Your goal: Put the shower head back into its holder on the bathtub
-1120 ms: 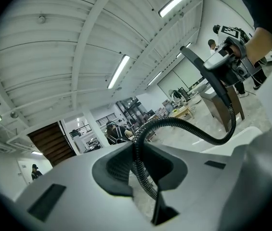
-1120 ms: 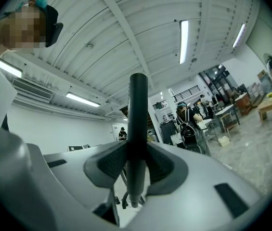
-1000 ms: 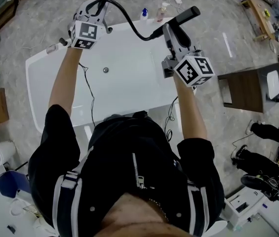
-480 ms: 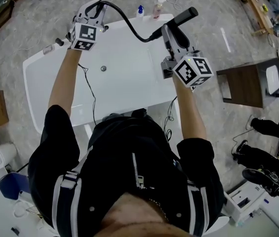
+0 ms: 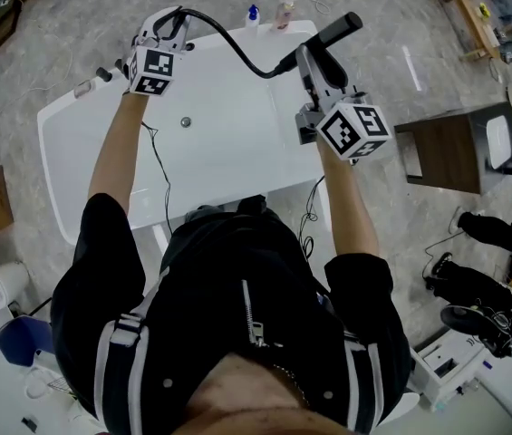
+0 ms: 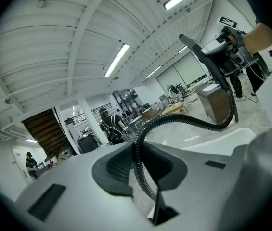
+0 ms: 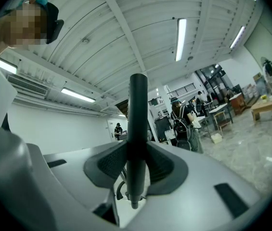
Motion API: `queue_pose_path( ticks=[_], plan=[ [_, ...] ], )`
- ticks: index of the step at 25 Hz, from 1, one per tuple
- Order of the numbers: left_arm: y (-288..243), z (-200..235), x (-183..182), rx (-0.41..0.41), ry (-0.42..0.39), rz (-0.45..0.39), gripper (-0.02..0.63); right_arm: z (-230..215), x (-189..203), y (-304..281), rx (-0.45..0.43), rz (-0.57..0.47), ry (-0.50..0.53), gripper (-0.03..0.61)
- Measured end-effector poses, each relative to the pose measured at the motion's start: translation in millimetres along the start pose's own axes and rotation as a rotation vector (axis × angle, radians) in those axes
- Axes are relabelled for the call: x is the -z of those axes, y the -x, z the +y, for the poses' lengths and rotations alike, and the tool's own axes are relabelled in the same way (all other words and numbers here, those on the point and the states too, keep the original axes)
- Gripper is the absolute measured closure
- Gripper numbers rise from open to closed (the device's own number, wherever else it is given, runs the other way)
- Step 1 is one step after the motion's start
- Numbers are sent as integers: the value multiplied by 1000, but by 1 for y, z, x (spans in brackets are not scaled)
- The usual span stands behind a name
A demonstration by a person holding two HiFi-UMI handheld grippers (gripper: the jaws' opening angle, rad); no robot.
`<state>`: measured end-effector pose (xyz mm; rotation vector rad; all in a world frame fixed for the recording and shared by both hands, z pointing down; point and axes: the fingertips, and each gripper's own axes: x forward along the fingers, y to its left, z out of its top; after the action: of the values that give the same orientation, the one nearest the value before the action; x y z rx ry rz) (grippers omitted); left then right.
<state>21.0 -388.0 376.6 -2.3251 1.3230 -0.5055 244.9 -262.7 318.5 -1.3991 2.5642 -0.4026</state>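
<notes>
Holding shower head (image 7: 137,124) in right gripper (image 7: 134,163): pads shut tight on the black handle, upright betw. them, lower tip poking out below. From head view, carried above far-right corner of bathtub (image 5: 56,152), top end slanting up & right past the rim; not seated in any holder.

Pinching black ribbed hose (image 6: 184,121) w/ left gripper (image 6: 142,163): jaws nearly together, only a narrow slot, pads pressing on the hose where it passes thru before arcing across to the shower head. Hovering w/ that gripper at tub's far-left rim, just beside small fittings (image 5: 100,76); can't tell which, if any, is the holder.

Betw. the arms: drain (image 5: 185,122) in tub floor.

At tub's far end: blue-capped bottle (image 5: 252,14) & pinkish bottle (image 5: 284,11), labels too small to read.

On marker cube (image 5: 355,130) of right gripper, same on the left one: black/white square patterns only, no letters.

Up by ceiling in left gripper view: dark sign (image 6: 227,21) w/ white mark, not legible.

Right of tub: wooden cabinet (image 5: 446,157) w/ white basin.
</notes>
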Motion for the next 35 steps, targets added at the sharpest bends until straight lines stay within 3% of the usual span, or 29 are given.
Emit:
queue_pose_path(
  ticks=[13, 35],
  plan=[
    [1, -18, 52, -4, 104, 84, 535, -3, 0, 11, 25, 4, 27, 451],
    [-14, -50, 130, 48, 193, 203, 535, -3, 6, 16, 78, 21, 48, 451]
  ],
)
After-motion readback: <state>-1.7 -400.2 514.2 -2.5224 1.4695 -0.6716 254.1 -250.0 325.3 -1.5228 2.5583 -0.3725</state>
